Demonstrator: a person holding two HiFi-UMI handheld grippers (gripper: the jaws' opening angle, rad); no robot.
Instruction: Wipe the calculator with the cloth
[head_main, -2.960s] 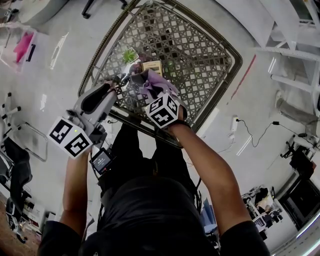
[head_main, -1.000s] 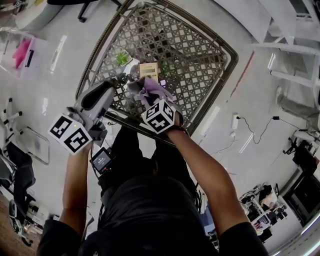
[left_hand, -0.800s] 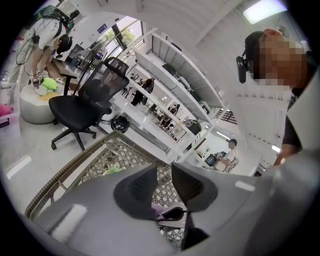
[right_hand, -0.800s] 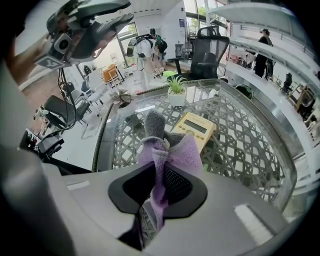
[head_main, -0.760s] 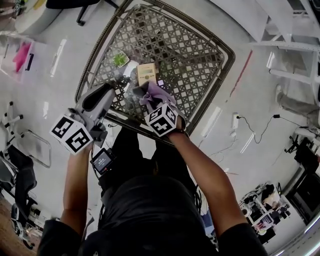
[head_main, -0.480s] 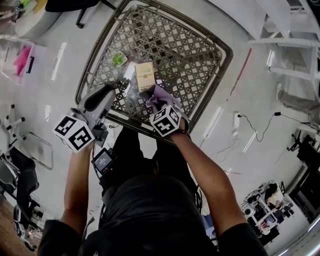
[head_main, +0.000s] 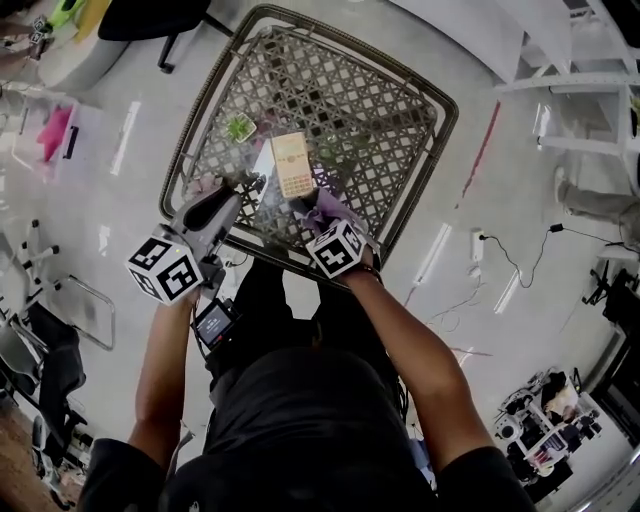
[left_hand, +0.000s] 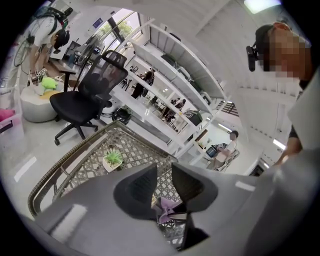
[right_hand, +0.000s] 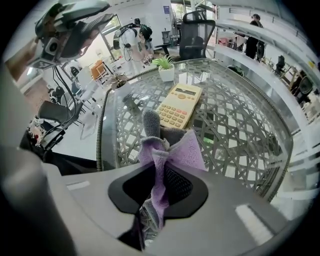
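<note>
Flat on the glass top of the wicker table (head_main: 420, 130) lies the cream calculator (right_hand: 179, 111), just ahead of the right gripper (right_hand: 159, 175). Its long axis runs away from those jaws, slanted a little to their right. The display end points away from the gripper, and the keypad end lies nearest it. The right jaws are pinched tight on the purple cloth (right_hand: 170, 155), which bunches out past the tips. A grey corner of the cloth comes close to the keypad's near end; whether they touch cannot be made out. The left gripper (left_hand: 164, 180) hangs to the left of the calculator, its jaws a narrow gap apart with nothing between them. Beyond the display end, to its left, stands a small potted plant (right_hand: 165, 67). The key legends and the strip above the display are too small to read.
</note>
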